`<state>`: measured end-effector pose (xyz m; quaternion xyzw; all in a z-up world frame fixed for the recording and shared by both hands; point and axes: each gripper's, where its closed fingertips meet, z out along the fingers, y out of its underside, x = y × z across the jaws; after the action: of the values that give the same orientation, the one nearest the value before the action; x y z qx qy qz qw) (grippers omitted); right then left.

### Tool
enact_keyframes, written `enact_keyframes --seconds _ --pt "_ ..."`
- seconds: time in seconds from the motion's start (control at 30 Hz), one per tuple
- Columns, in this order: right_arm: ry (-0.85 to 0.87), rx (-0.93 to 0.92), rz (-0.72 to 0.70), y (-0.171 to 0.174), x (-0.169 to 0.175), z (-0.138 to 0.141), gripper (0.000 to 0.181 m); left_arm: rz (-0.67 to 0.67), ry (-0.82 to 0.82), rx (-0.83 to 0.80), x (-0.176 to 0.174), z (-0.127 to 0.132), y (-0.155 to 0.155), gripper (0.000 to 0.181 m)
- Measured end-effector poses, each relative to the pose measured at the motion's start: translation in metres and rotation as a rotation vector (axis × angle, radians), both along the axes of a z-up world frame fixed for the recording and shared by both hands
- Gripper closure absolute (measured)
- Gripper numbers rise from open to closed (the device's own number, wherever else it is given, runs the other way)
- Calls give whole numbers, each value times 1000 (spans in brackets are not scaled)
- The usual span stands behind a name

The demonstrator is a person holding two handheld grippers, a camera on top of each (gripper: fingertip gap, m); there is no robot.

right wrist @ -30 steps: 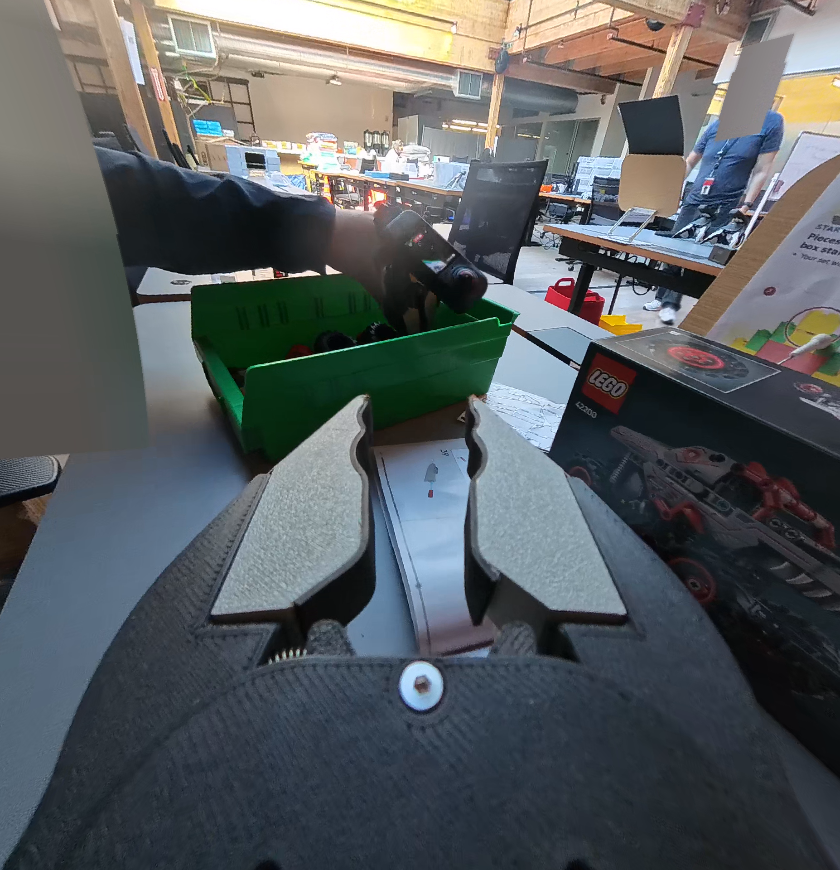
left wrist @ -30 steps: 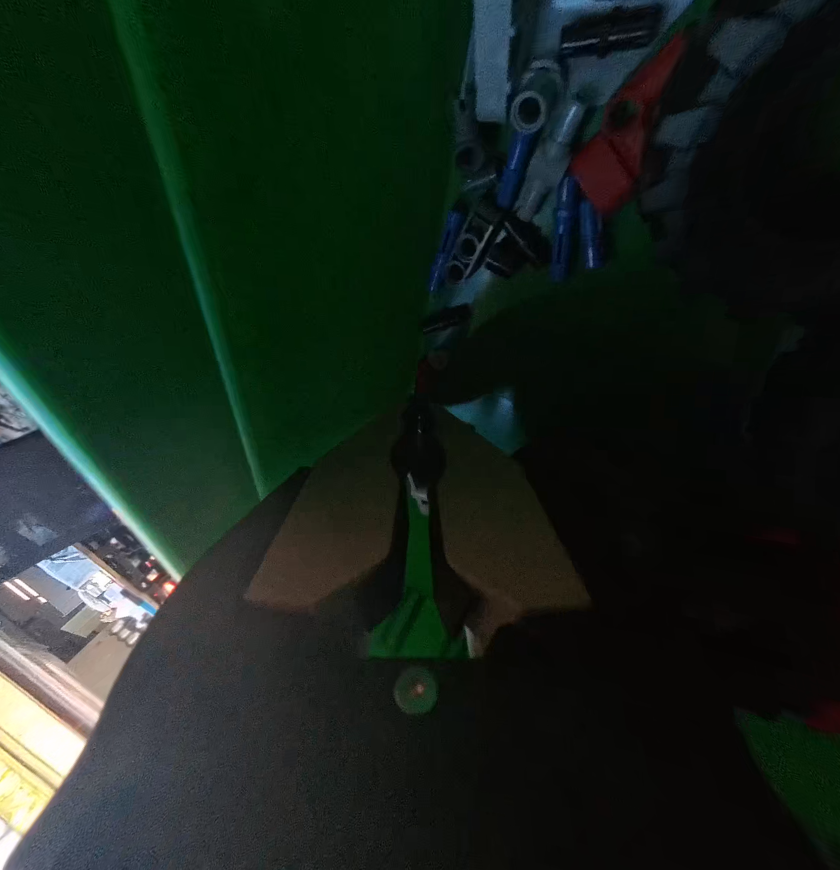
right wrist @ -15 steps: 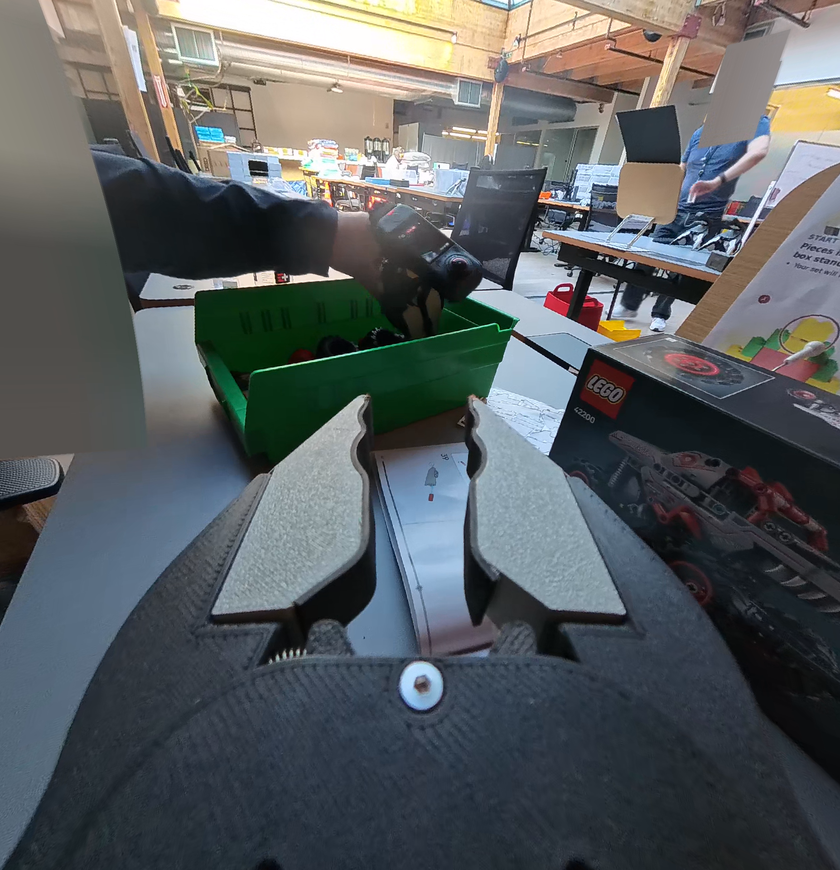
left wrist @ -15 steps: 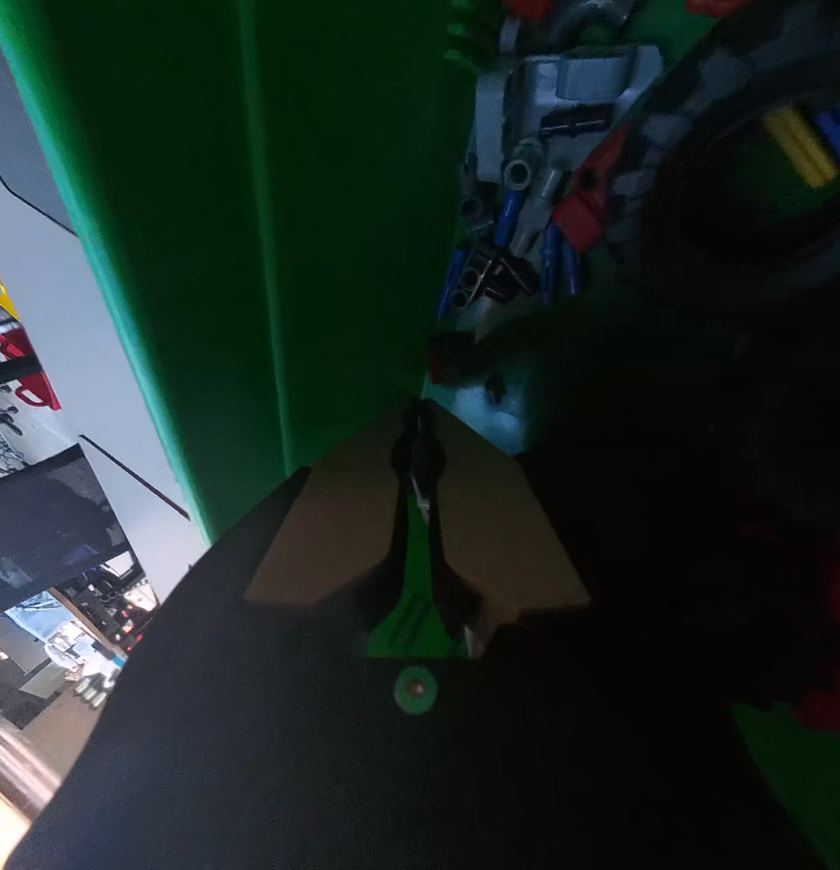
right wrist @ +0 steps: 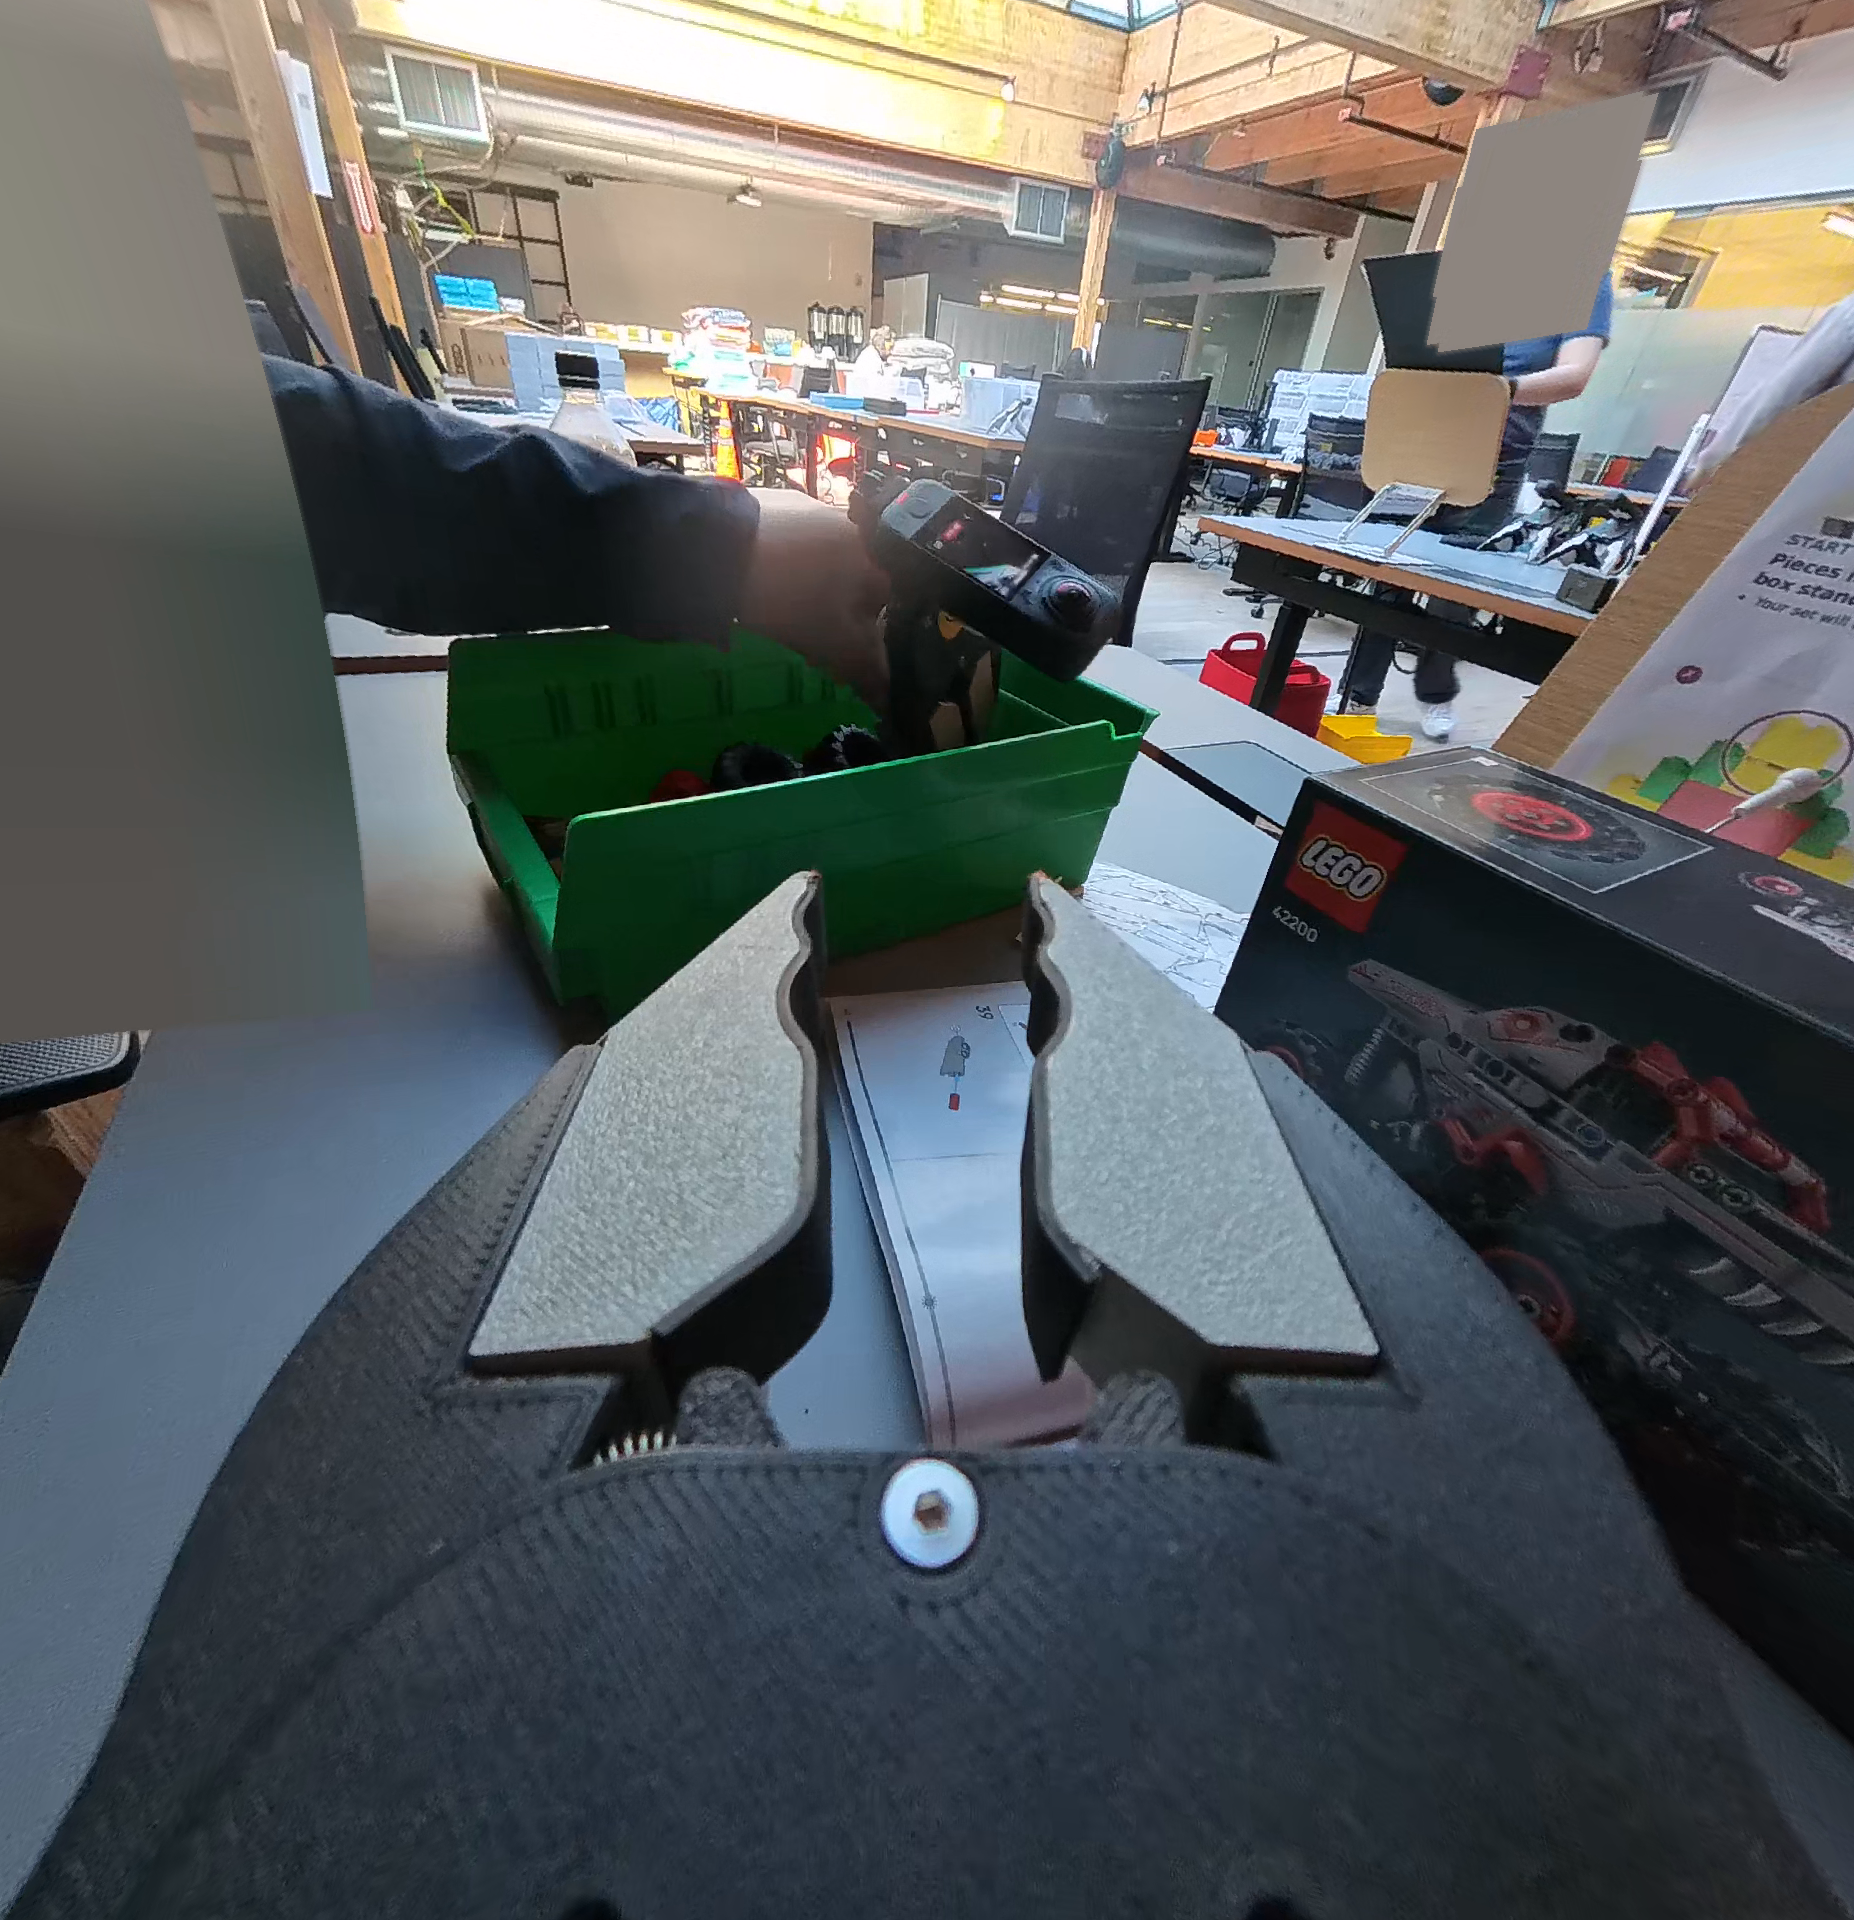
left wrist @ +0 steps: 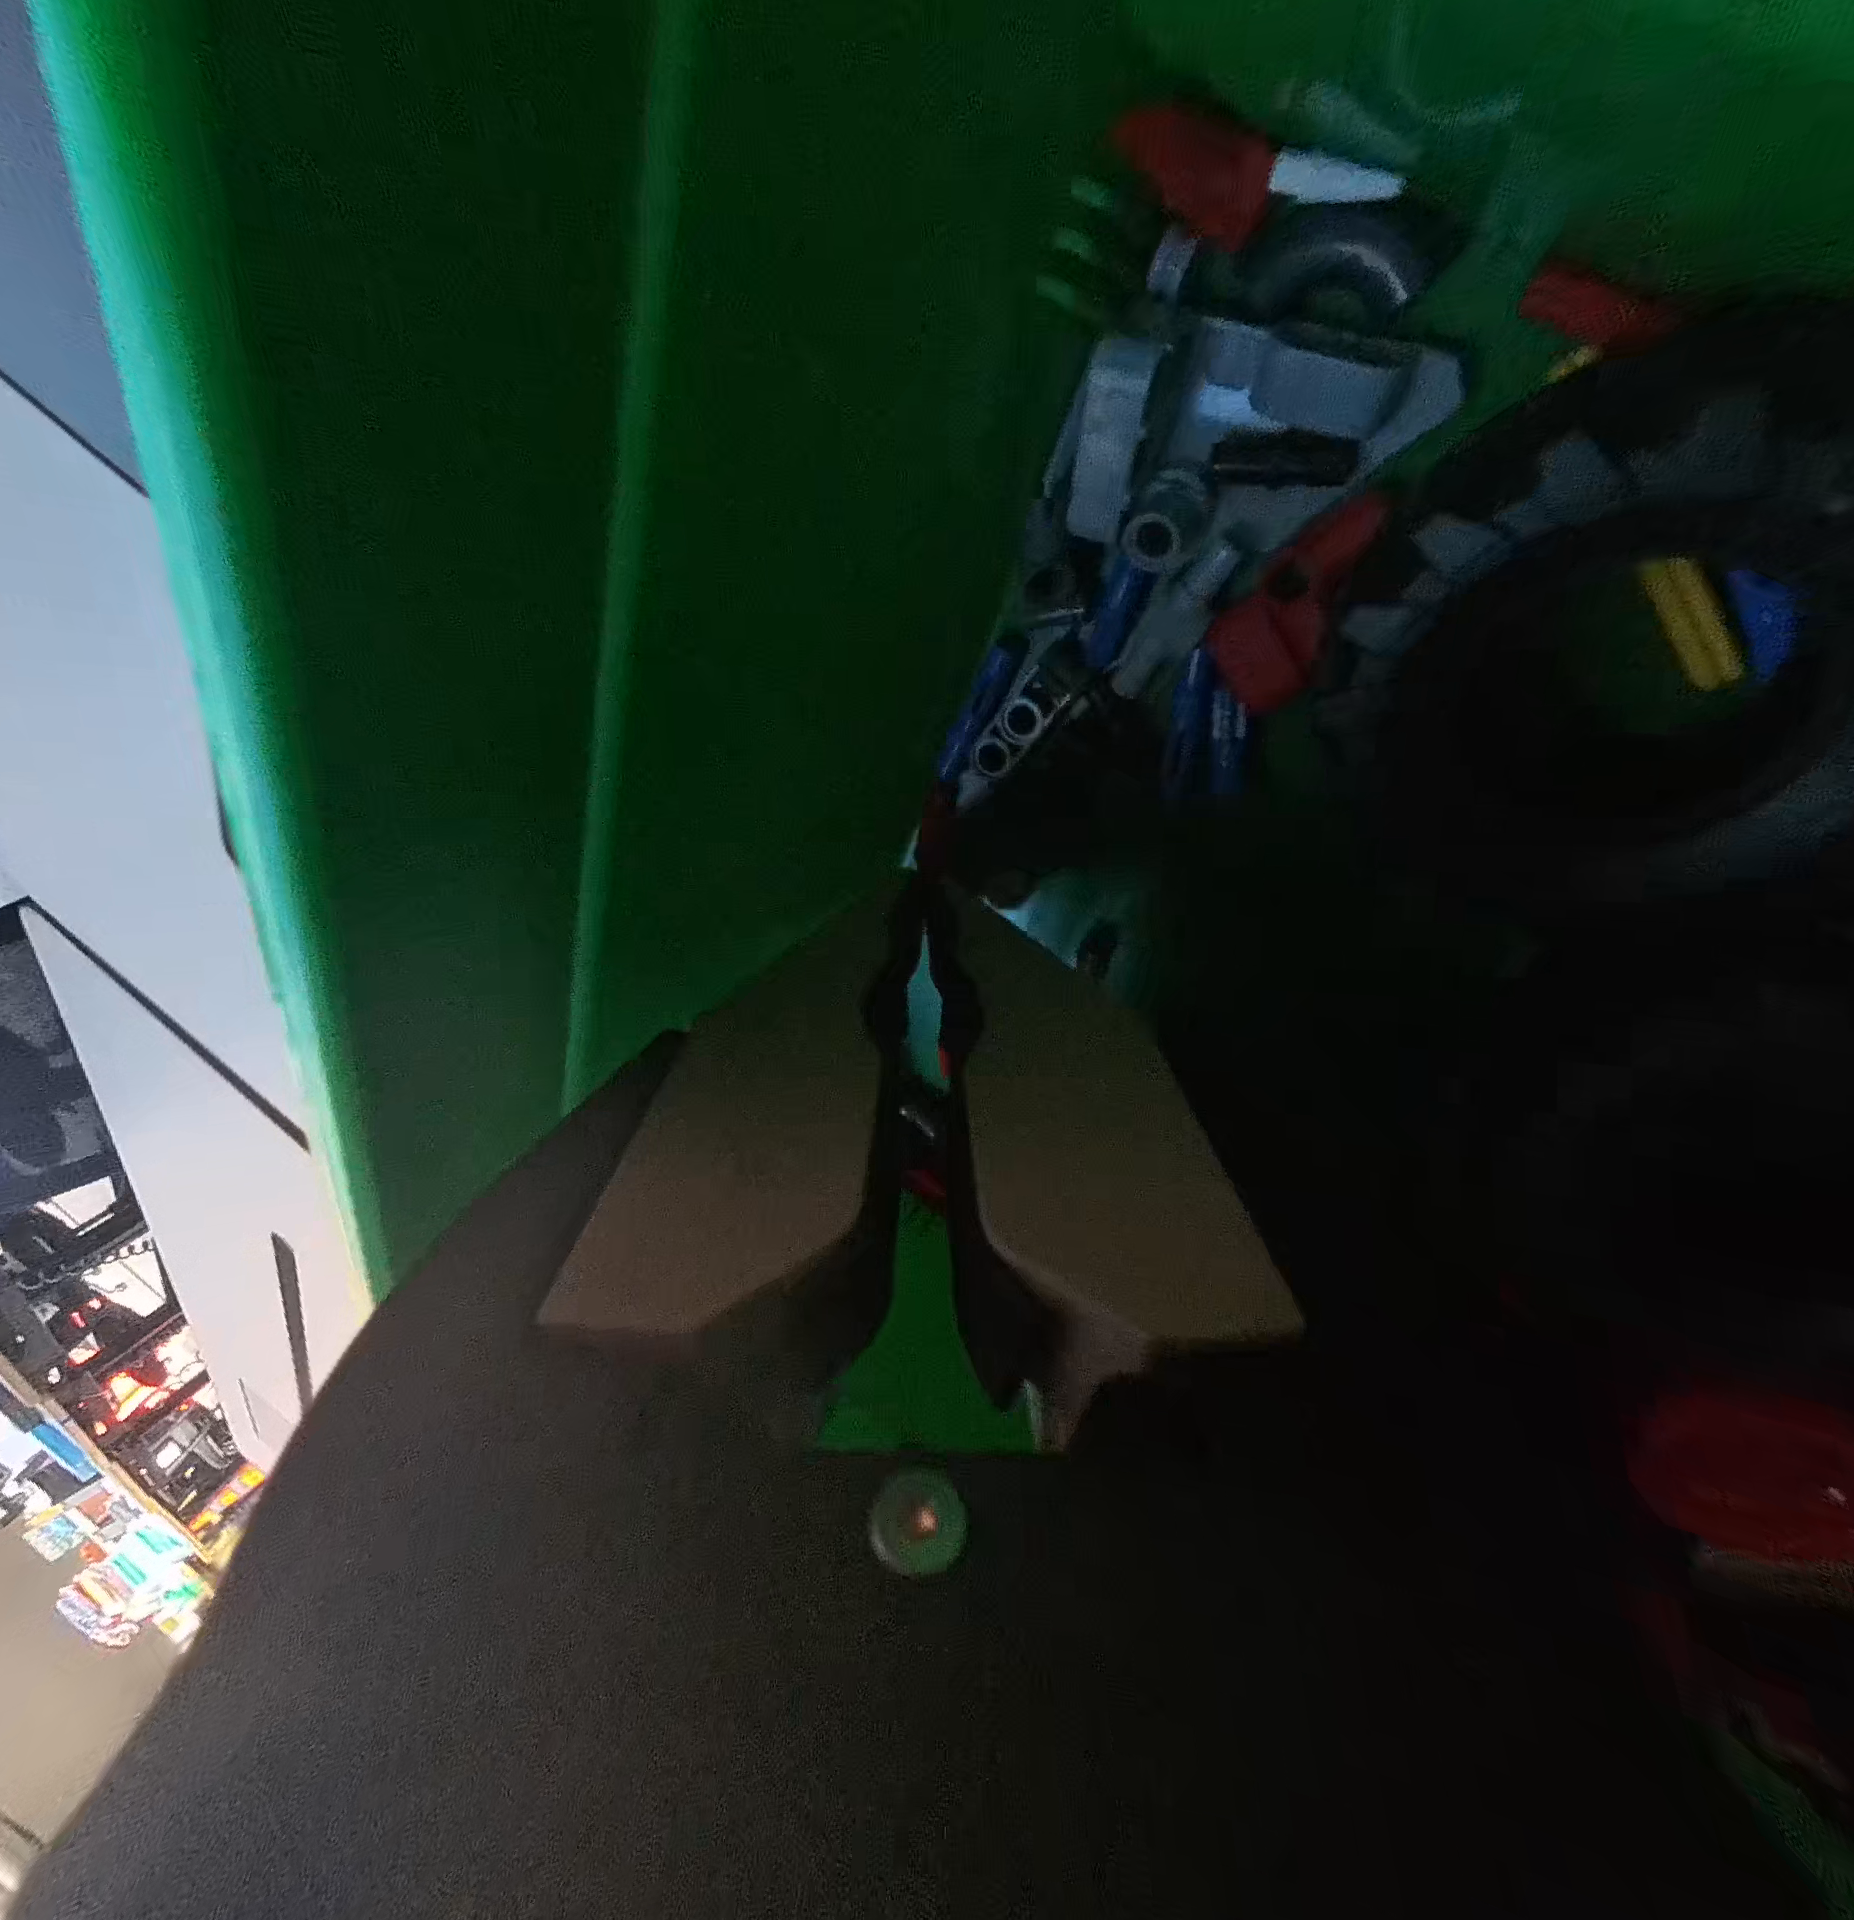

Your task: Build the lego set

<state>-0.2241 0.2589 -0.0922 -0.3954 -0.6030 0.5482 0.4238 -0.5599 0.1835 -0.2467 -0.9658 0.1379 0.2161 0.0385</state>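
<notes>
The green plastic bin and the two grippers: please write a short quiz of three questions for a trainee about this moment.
1. True or false: the left gripper is inside the green plastic bin.
2. Is the right gripper open or shut?
3. What lies on the table under the right gripper? A: white instruction sheet; B: a red bucket; C: a black tyre.

Key: 1 true; 2 open; 3 A.
</notes>
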Motion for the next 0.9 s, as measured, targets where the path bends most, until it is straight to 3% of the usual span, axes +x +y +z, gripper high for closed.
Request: enact_keyframes --seconds 0.13,0.33,0.63,0.9 --pt "3 0 2 -1 1 1 147 -18 -26 -36 5 0 -7 181" --pt "6 2 0 0 1 2 147 -54 -12 109 7 15 12 181" --pt "1 6 2 -2 0 -1 148 -139 103 115 7 4 20 181" --pt "-6 1 2 0 -1 -2 148 28 -129 106 8 5 12 181"
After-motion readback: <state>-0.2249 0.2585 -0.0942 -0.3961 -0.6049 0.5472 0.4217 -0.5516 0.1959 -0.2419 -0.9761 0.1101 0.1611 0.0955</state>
